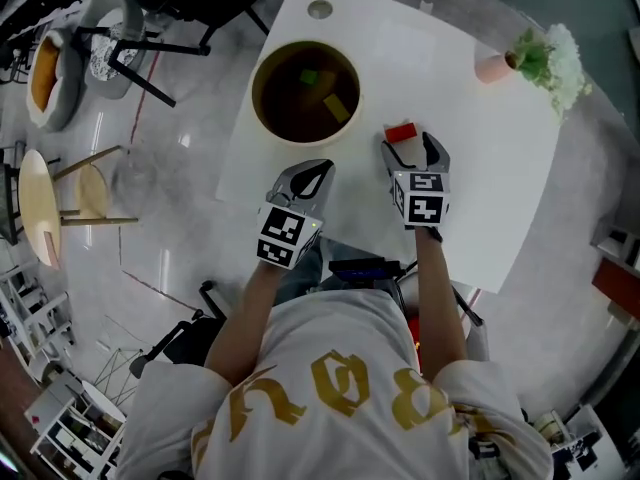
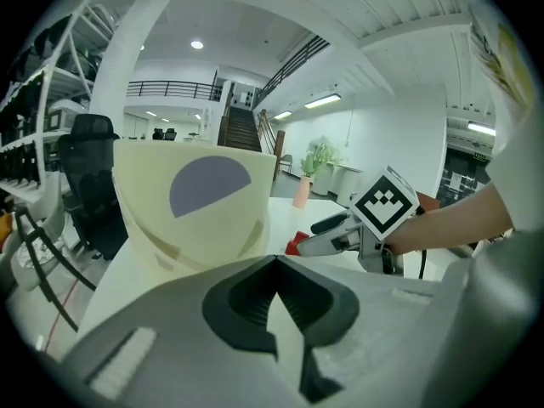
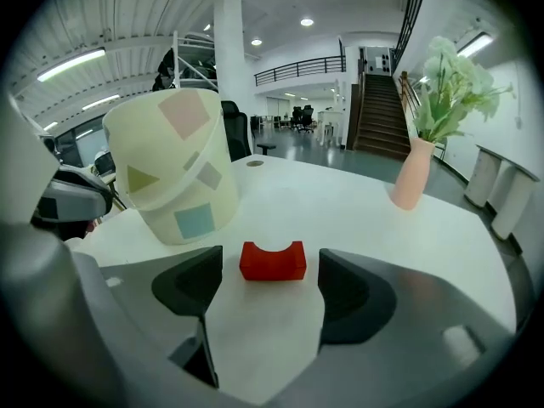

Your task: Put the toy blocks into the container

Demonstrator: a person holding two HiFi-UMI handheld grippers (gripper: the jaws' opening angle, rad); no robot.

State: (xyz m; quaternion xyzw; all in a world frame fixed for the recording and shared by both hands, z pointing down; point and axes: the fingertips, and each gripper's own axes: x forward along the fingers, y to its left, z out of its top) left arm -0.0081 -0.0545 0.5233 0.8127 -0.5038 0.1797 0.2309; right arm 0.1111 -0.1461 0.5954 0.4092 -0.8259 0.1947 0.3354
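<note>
Red block (image 3: 272, 260) near container (image 3: 174, 164), vase (image 3: 414, 177) beyond

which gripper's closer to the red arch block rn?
Right. The right gripper has its open jaws either side of the red arch block, not touching; the left gripper sits apart, beside the container.

The container (image 1: 256, 98) stands by the left edge of the table (image 1: 500, 198), with blocks (image 1: 337, 108) in it. One block (image 1: 401, 132) lies on the table right of it, between the jaws of the right gripper (image 1: 410, 149); a vase (image 1: 492, 67) occupies the far right corner.
</note>
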